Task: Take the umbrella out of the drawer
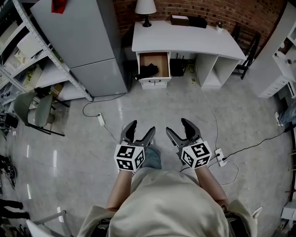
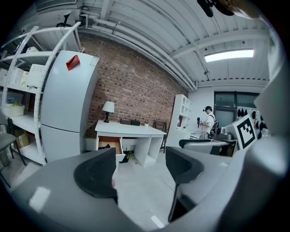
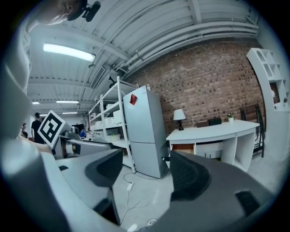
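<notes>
A white desk (image 1: 185,39) stands against the brick wall at the top of the head view. Its drawer (image 1: 155,60) is pulled out, with a dark folded thing, seemingly the umbrella (image 1: 148,71), lying inside. My left gripper (image 1: 141,127) and right gripper (image 1: 177,126) hover side by side over the floor, well short of the desk. Both are open with nothing between the jaws. The left gripper view shows its open gripper (image 2: 140,174) facing the distant drawer (image 2: 110,145). In the right gripper view the open gripper (image 3: 145,174) frames the refrigerator and desk (image 3: 213,131).
A grey refrigerator (image 1: 88,46) stands left of the desk, beside a metal shelf rack (image 1: 27,51) and a chair (image 1: 32,111). Power strips with cables lie on the floor (image 1: 101,119) (image 1: 219,157). A lamp (image 1: 145,9) sits on the desk. A person (image 2: 208,120) stands far off.
</notes>
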`<state>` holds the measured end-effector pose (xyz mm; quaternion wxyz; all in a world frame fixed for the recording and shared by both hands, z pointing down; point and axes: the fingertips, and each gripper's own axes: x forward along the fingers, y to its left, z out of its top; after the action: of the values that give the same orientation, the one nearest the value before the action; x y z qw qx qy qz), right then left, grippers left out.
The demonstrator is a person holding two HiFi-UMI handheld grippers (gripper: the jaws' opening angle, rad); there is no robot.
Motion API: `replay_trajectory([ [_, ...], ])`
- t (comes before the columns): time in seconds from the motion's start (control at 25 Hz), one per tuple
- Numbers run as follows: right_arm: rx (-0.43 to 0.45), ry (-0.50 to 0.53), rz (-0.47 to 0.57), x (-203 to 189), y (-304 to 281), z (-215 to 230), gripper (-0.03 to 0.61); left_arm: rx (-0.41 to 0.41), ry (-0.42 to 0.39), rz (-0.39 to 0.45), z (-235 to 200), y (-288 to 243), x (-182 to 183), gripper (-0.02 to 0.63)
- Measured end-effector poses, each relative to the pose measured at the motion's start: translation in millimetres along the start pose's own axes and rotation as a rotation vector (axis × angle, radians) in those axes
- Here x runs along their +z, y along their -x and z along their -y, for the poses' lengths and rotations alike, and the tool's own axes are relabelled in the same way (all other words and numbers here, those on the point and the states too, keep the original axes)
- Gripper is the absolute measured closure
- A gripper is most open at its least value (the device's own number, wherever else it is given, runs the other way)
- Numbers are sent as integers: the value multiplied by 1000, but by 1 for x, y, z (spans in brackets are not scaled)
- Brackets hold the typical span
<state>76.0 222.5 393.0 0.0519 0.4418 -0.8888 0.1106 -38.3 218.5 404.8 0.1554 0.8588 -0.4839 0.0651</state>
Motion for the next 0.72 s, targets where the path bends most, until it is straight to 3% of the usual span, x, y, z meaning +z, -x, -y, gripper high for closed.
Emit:
replay_trajectory([
  [0.72, -83, 8, 9, 75, -209, 99, 264, -72, -6, -62, -164, -166, 82, 282],
])
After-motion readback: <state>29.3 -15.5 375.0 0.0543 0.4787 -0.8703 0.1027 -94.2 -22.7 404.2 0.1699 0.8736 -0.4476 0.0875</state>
